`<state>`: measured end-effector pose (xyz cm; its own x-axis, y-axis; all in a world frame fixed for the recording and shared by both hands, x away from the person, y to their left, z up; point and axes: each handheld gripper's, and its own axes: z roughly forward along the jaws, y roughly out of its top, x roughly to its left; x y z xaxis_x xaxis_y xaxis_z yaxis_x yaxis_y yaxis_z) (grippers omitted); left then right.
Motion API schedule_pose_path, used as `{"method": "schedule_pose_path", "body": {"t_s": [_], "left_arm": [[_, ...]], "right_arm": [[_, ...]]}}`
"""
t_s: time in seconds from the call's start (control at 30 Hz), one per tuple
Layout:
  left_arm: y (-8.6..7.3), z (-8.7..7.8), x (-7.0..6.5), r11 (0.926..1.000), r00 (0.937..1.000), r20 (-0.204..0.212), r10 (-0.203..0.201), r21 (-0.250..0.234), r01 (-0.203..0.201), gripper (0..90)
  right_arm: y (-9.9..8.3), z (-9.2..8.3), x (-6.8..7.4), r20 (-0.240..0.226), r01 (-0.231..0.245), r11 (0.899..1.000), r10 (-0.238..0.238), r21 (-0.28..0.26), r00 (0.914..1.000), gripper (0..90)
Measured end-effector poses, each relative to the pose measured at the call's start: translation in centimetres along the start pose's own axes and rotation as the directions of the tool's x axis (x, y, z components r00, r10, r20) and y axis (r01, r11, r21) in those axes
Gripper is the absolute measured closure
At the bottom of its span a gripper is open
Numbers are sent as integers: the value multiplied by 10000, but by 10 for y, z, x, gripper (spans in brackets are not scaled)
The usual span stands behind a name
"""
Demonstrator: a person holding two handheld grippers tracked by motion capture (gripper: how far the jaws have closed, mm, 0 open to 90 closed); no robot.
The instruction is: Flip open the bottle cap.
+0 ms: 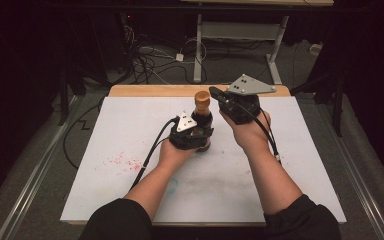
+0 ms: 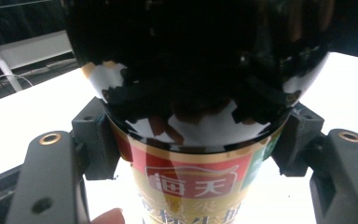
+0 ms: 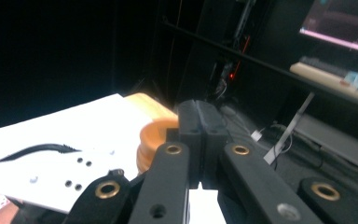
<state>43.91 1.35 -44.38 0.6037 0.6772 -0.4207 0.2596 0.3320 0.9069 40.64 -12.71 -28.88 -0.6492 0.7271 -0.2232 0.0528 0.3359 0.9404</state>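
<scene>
Left gripper clamps a soy sauce bottle; right gripper is closed beside its cap.

The dark soy sauce bottle [image 1: 202, 122] stands upright on the white table mat [image 1: 280, 165], held at its body by the left gripper [image 1: 196, 134]. The right gripper [image 1: 219, 95], jaws pressed together with nothing between them, sits just beside the orange cap [image 1: 202, 100].

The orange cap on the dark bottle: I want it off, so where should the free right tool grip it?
Grip the orange cap across its ribbed round sides, coming down from above. The bottle stands upright, its body clamped by the left tool, leaving the top exposed.
</scene>
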Motion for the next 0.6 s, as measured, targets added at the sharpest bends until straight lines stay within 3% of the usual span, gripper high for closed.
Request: {"method": "schedule_pose_path", "body": {"t_s": [0.13,0.6], "left_arm": [[0,0,1,10000,10000,54,-15,-14,15,288],[0,-1,1,10000,10000,56,-78,-53,79,287]], "right_arm": [[-17,1,-6,35,-159,9990,158,423,9999,900],[-29,6,-1,-242,66,9950,-42,1000,9997,900]]}}
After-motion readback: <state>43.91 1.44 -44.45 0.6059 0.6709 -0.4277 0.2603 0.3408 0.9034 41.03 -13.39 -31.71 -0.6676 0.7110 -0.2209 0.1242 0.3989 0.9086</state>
